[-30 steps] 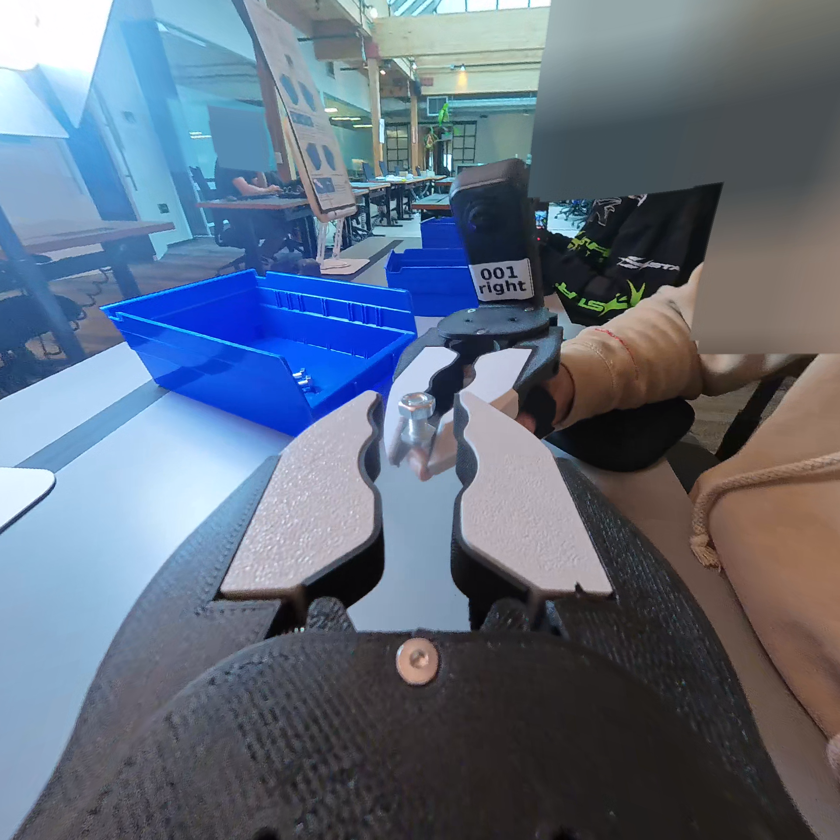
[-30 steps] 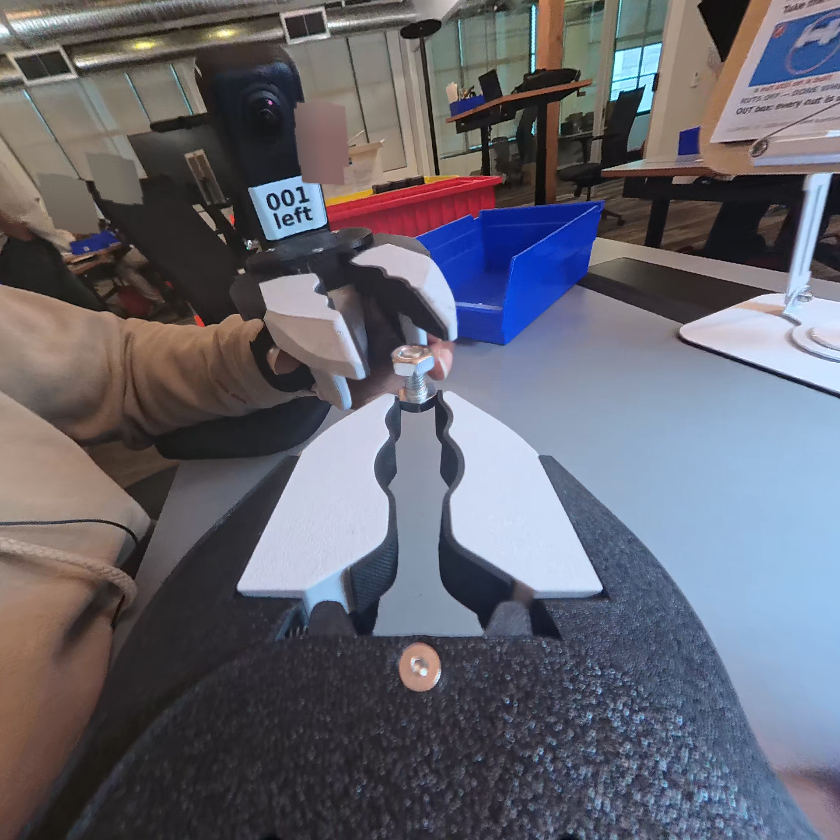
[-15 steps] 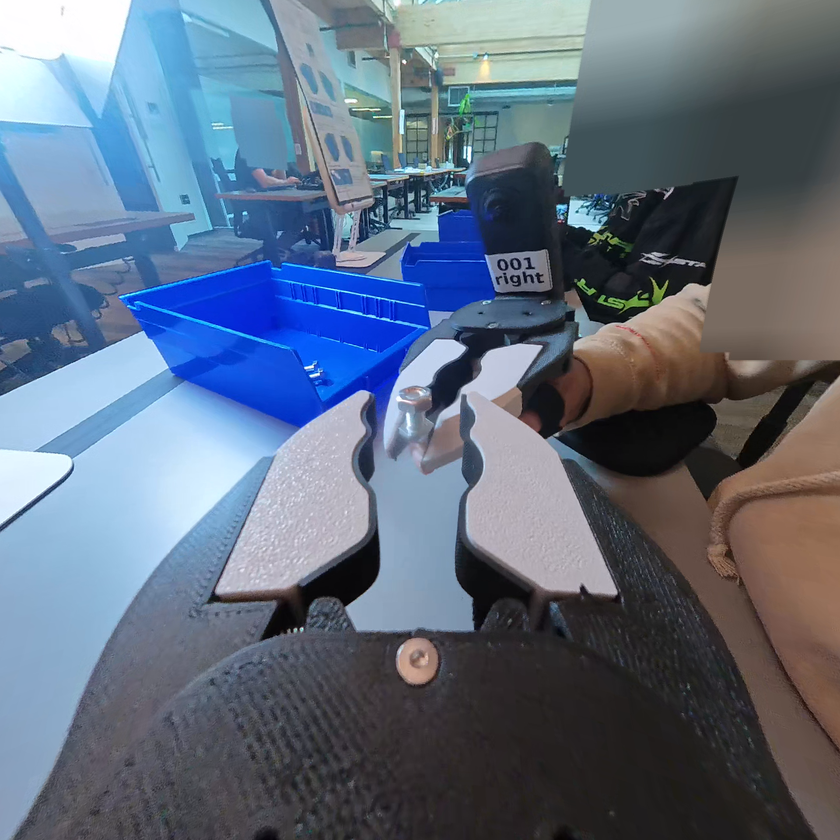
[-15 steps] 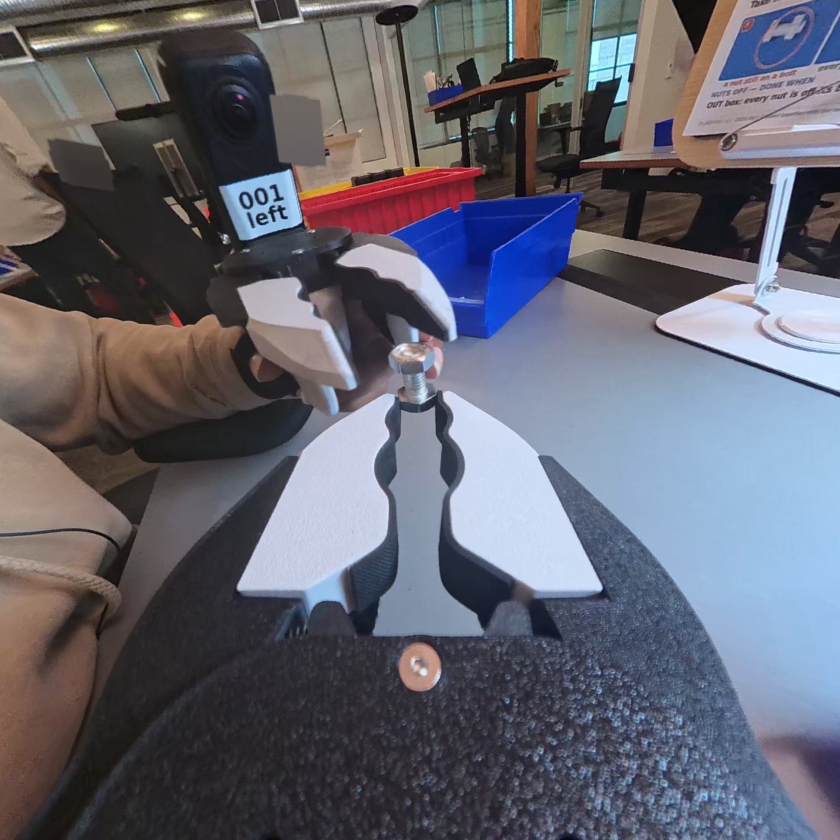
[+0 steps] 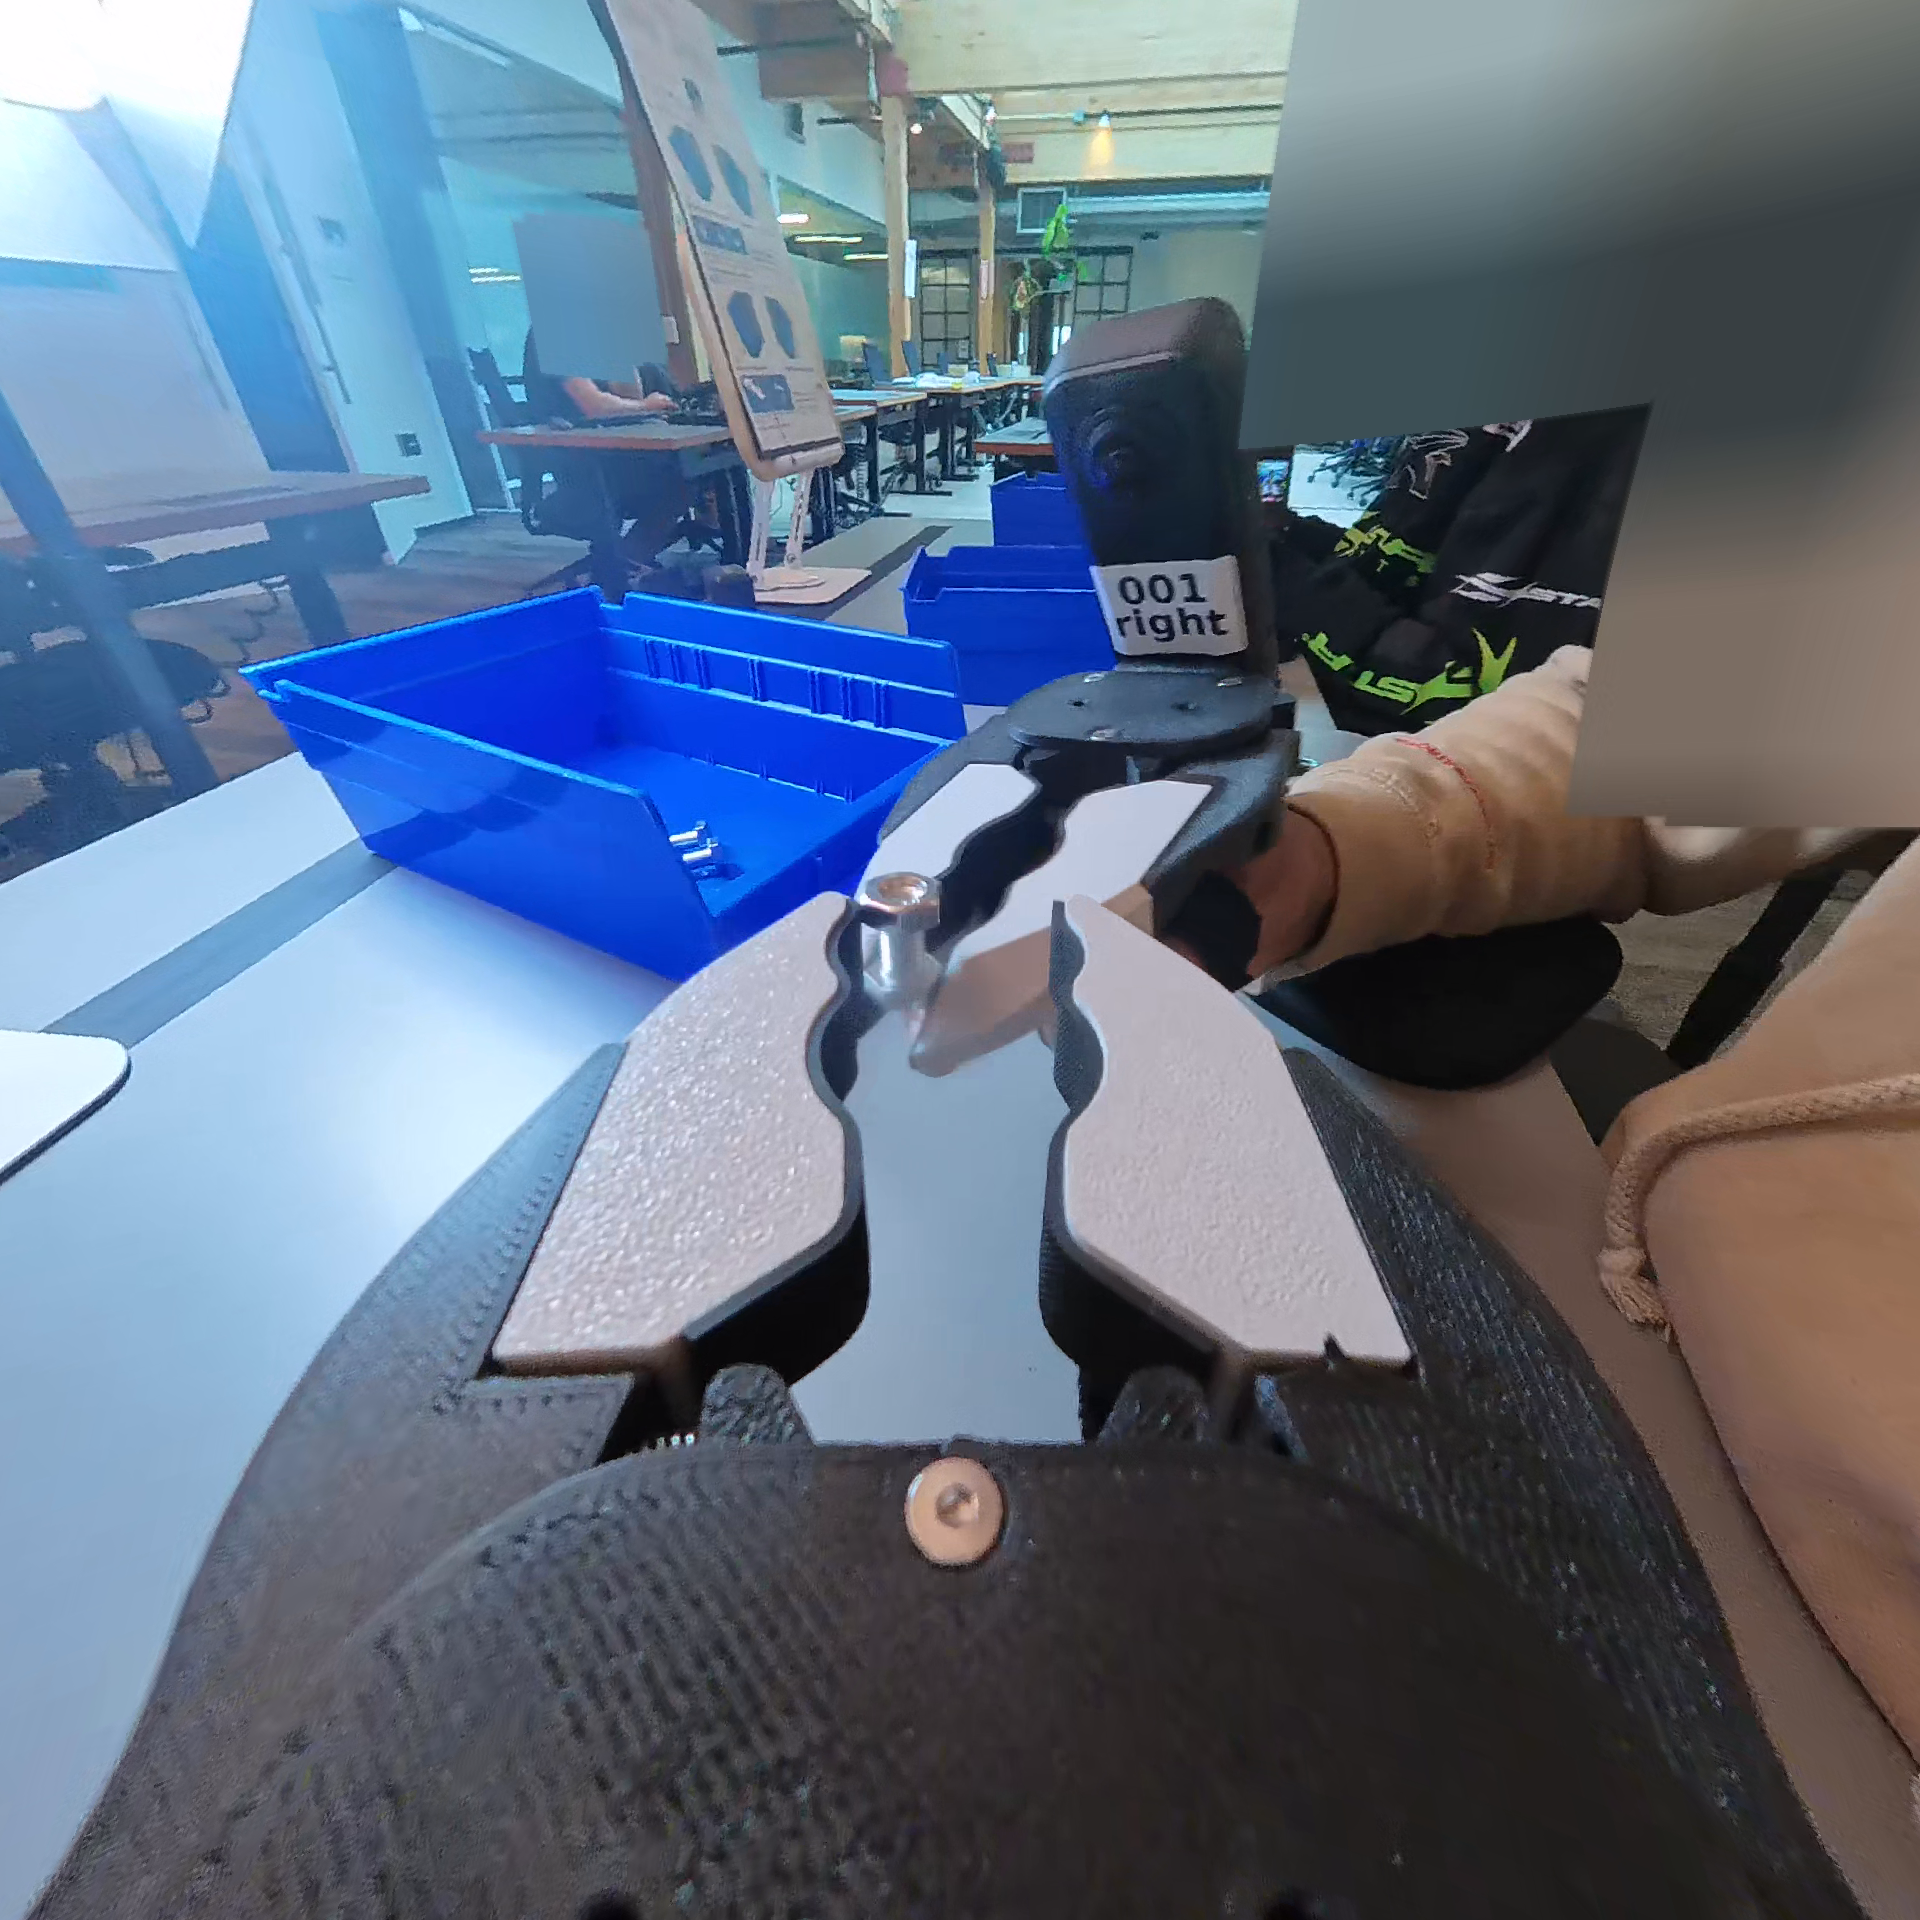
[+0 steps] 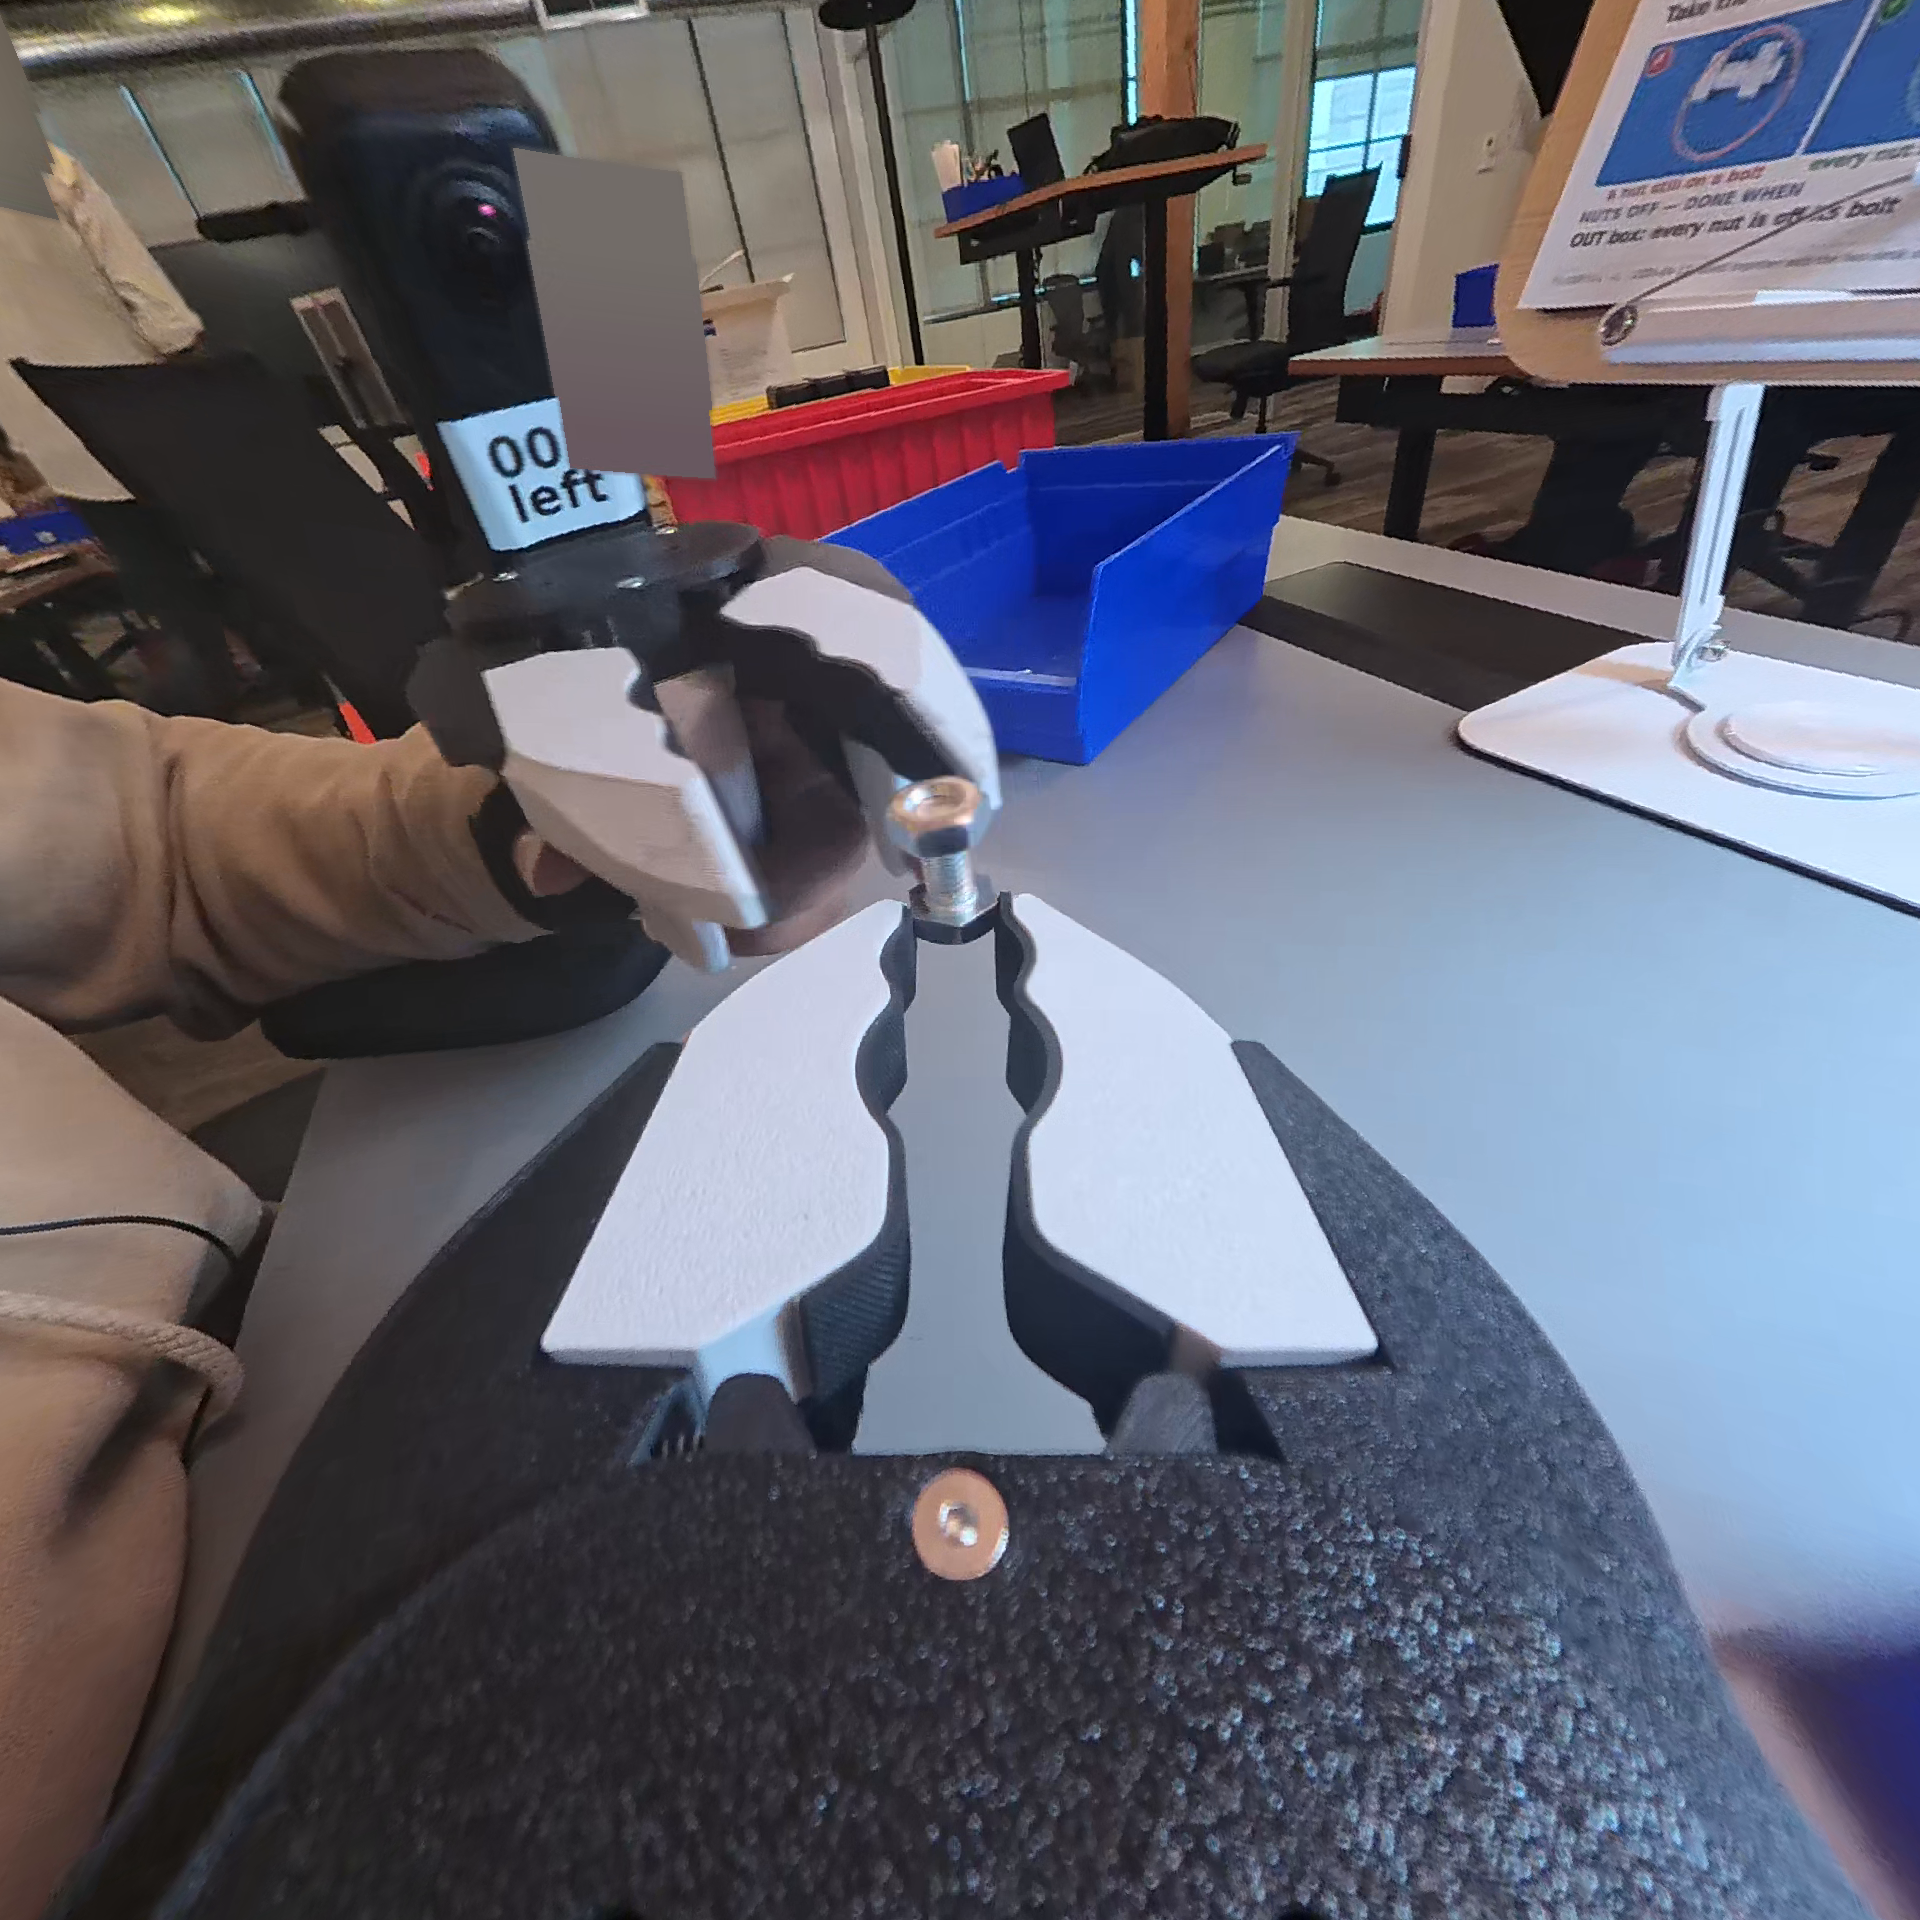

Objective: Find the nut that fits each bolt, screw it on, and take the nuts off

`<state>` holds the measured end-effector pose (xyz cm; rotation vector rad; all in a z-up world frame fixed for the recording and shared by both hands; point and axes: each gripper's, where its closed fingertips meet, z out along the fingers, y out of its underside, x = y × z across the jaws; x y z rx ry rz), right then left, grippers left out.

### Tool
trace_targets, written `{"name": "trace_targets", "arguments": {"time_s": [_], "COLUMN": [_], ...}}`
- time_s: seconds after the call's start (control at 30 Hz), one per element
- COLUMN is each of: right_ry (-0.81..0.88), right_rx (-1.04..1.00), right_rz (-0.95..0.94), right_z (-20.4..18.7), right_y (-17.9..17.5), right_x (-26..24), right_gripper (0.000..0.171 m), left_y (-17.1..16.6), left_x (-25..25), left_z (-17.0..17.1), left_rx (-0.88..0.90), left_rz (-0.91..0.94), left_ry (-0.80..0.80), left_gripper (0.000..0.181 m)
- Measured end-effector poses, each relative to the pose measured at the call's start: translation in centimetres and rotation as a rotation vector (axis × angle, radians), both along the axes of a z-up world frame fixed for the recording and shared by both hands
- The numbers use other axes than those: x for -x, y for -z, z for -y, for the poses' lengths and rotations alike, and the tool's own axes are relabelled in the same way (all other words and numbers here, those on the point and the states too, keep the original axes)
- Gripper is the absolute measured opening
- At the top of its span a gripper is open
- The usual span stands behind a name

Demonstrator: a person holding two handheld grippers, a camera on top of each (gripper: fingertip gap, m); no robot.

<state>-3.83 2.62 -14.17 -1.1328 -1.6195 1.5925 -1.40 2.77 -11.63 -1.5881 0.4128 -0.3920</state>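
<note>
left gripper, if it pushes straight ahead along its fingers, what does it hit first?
Likely the nut atop the bolt held by the right gripper; it sits by the left gripper's left fingertip. Behind that, the right gripper's fingers. Depth is unclear.

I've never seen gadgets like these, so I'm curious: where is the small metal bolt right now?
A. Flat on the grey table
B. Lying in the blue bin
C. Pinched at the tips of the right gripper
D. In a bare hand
C: the right gripper's fingertips are closed on the bolt's lower end, holding it upright above the table, with a nut at its top.
</note>
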Motion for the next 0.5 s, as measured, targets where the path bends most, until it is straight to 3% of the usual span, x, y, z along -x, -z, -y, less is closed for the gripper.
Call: {"name": "trace_targets", "arguments": {"time_s": [0.1,0.23,0.37,0.5], "right_ry": [0.038,0.036,0.004,0.009], "right_rx": [0.020,0.015,-0.007,-0.011], "right_rz": [0.002,0.001,0.009,0.018], "right_z": [-1.1,-1.0,0.0,-0.1], "right_y": [-0.2,-0.2,0.2,0.3], "right_x": [0.1,0.1,0.0,0.0], "right_gripper": [0.014,0.014,0.014,0.014], "left_y": [-0.9,-0.8,-0.2,0.0], "left_x": [-1.0,0.1,0.8,0.1], "left_z": [1.1,0.5,-0.2,0.1], "left_rx": [-0.034,-0.046,-0.019,-0.011], "left_rz": [0.023,0.014,0.019,-0.001], "left_ry": [0.092,0.018,-0.043,-0.011], "left_gripper": [0.011,0.015,0.032,0.023]}}
